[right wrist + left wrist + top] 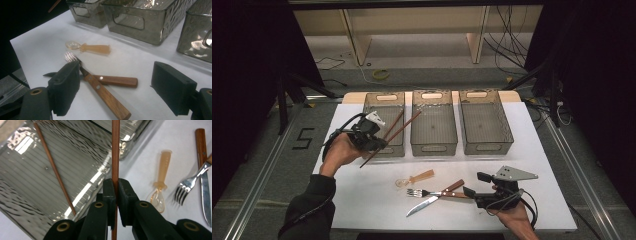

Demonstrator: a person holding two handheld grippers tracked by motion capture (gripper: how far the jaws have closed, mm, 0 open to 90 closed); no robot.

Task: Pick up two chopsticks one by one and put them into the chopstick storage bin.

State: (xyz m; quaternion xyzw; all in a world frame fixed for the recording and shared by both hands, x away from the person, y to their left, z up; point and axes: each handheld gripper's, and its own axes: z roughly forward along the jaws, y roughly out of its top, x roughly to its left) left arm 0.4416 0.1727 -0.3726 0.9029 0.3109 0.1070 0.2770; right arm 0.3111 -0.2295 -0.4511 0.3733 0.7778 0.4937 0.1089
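Note:
My left gripper (380, 145) is shut on a brown chopstick (404, 126), which slants up to the right above the front of the left bin (371, 107). In the left gripper view the chopstick (115, 155) stands pinched between the two pads of my left gripper (115, 183). A second chopstick (53, 168) lies inside that bin (30, 195). Near the table's front edge my right gripper (476, 184) is open beside a fork (432, 192) and a knife (428, 202), which lie crossed. In the right gripper view their wooden handles (107, 97) lie between the wide-apart jaws of my right gripper (118, 86), touching neither.
A small translucent orange spoon (417, 177) lies on the white table (362, 200) just behind the fork. Two more clear grey bins, middle (434, 145) and right (486, 145), stand in a row with the left one at the back.

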